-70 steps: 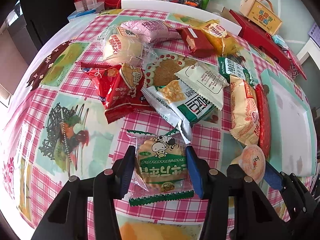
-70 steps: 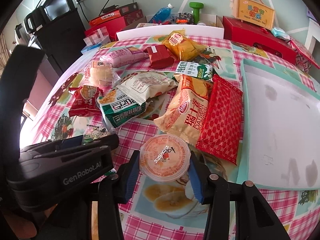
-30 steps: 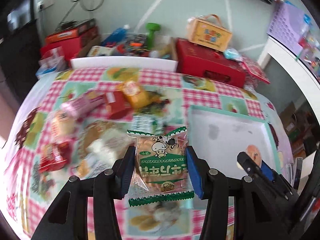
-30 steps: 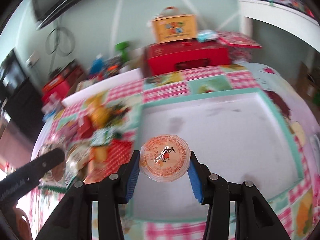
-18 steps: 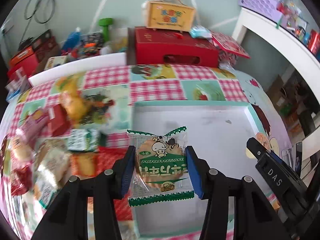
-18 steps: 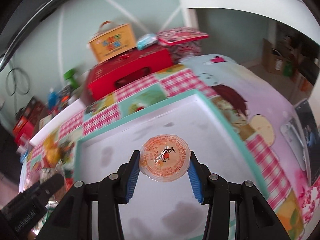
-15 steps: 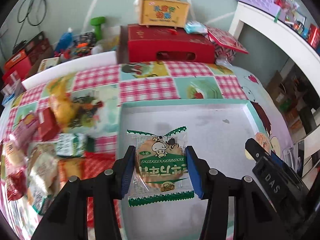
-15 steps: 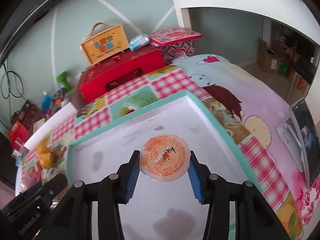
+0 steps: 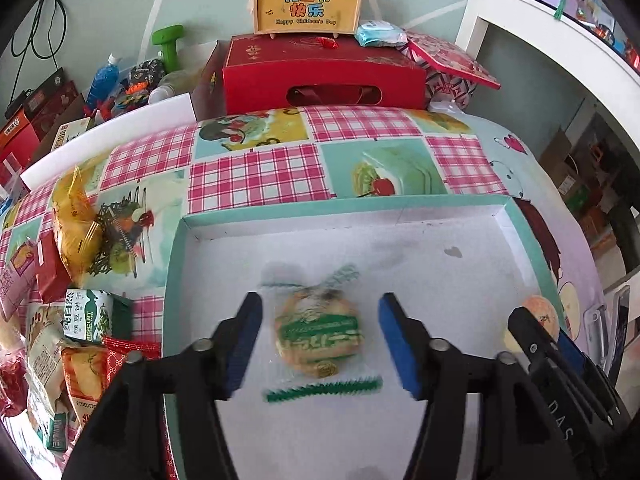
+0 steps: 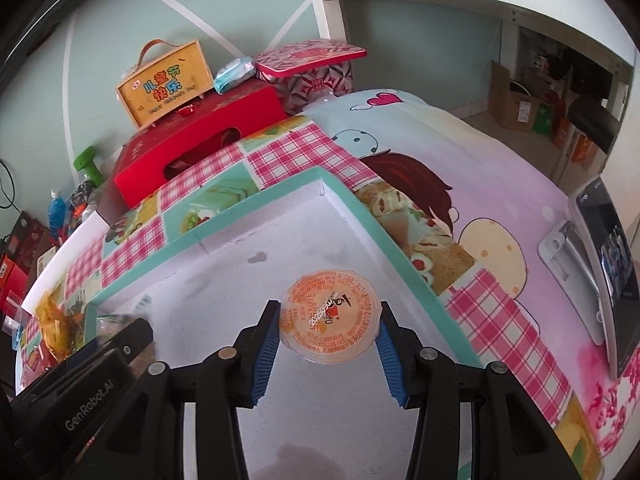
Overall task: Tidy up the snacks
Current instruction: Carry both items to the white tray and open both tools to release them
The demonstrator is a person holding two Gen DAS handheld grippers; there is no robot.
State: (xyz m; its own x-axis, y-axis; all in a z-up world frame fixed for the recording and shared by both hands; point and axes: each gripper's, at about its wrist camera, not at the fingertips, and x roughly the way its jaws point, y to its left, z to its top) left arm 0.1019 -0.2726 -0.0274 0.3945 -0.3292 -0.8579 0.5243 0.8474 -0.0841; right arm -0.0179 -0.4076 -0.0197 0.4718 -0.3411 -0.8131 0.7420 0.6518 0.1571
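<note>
My left gripper (image 9: 320, 340) hangs over the white tray with the teal rim (image 9: 176, 240), its jaws opening. The green-and-white biscuit packet (image 9: 318, 336) is blurred between the blue pads, touching neither, dropping towards the tray floor. My right gripper (image 10: 328, 338) is shut on the round orange jelly cup (image 10: 330, 316) above the tray's far right corner (image 10: 320, 178). In the left wrist view the right gripper (image 9: 556, 344) shows at the right with the cup (image 9: 538, 316). The left gripper's body (image 10: 92, 376) fills the right wrist view's lower left.
Several snack packets (image 9: 80, 340) lie in a heap on the checked tablecloth left of the tray. A red gift box (image 9: 320, 76) and a yellow carry case (image 9: 308, 4) stand behind the table. A phone on a stand (image 10: 600, 268) sits at the table's right edge.
Both grippers swung right from the snack heap to above the tray. The left jaws have spread and let go of the biscuit packet; the right still holds the jelly cup.
</note>
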